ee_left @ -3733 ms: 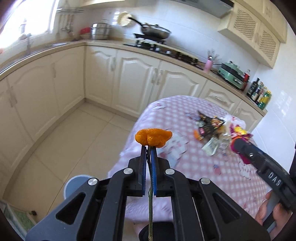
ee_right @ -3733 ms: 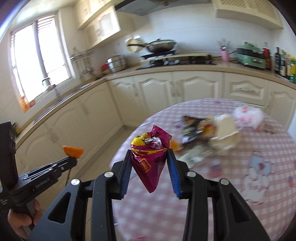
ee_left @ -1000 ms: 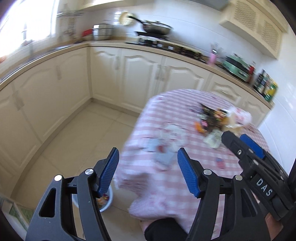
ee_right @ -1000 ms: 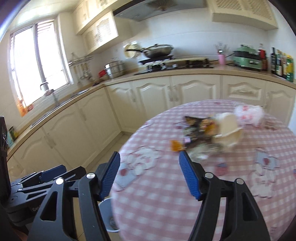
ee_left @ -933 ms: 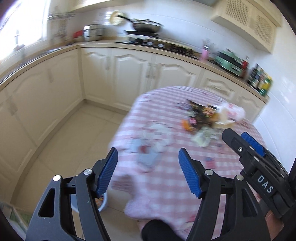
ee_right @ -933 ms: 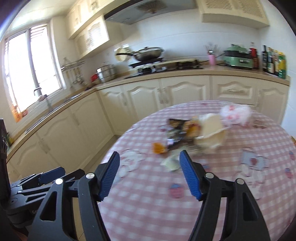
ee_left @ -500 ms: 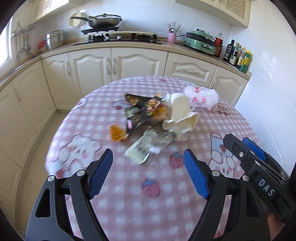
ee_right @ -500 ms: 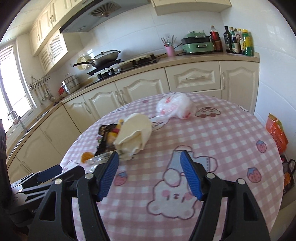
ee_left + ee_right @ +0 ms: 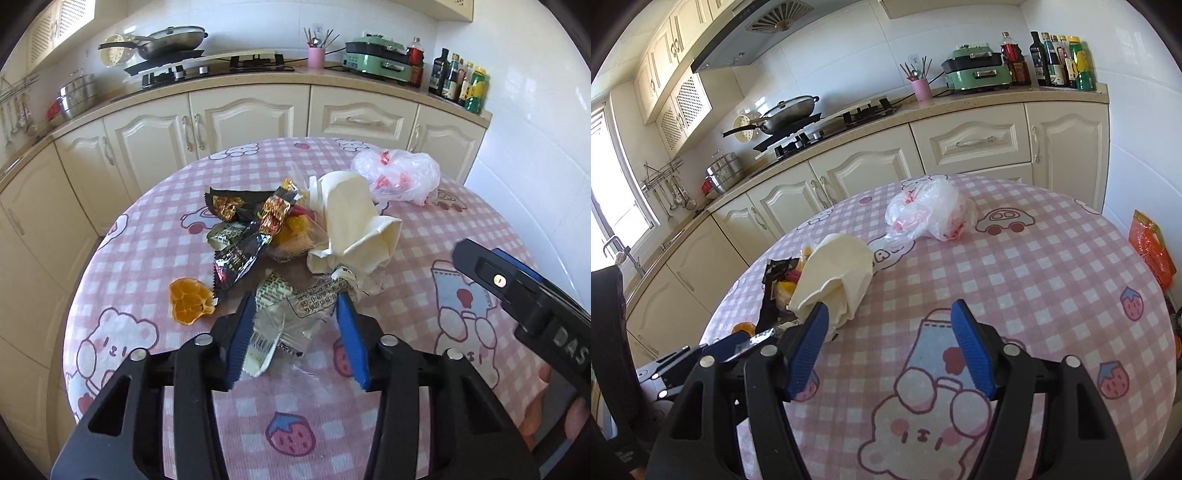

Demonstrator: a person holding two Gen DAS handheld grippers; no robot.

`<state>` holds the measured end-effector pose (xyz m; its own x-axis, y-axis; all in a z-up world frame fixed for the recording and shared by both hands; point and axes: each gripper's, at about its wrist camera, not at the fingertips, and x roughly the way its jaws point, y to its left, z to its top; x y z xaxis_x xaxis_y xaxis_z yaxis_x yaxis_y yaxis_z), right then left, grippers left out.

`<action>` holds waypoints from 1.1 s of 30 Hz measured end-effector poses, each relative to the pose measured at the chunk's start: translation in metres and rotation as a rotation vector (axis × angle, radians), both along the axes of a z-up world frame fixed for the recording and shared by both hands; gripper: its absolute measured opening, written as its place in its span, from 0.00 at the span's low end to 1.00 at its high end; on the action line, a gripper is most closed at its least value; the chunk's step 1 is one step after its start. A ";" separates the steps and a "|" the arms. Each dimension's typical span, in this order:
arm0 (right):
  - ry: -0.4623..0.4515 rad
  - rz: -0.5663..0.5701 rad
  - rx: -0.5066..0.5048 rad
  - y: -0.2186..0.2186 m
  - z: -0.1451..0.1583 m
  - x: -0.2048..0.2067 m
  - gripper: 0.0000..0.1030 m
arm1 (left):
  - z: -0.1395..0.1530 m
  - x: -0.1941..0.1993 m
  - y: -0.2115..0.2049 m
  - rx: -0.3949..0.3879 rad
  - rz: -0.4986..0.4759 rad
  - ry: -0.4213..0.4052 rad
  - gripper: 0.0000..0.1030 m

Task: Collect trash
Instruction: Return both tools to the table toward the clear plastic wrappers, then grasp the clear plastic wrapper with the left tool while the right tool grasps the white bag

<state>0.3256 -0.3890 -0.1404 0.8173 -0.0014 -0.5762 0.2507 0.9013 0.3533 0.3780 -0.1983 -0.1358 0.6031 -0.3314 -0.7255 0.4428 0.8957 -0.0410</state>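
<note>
Two grippers over one littered table (image 9: 424, 229).
Left gripper (image 9: 295, 317) closing around one clear wrapper (image 9: 295, 306); right gripper (image 9: 890, 336) apart, empty; one peel (image 9: 190, 301).

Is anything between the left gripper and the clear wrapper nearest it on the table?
Nothing visible. The left gripper is closing with the clear wrapper already between its fingers, on the table. The orange peel lies apart, off to its side.

Legible text: "DAS" in pale capitals on the black body of the right gripper (image 9: 532, 291), left wrist view. Clear wrapper (image 9: 295, 314) carries a printed label and barcode, too small to read. Bottle labels (image 9: 1060, 62) on the counter unreadable.
</note>
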 end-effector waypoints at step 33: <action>0.002 0.039 -0.010 0.042 0.014 0.028 0.17 | 0.052 -0.020 0.108 -0.200 0.216 -0.132 0.39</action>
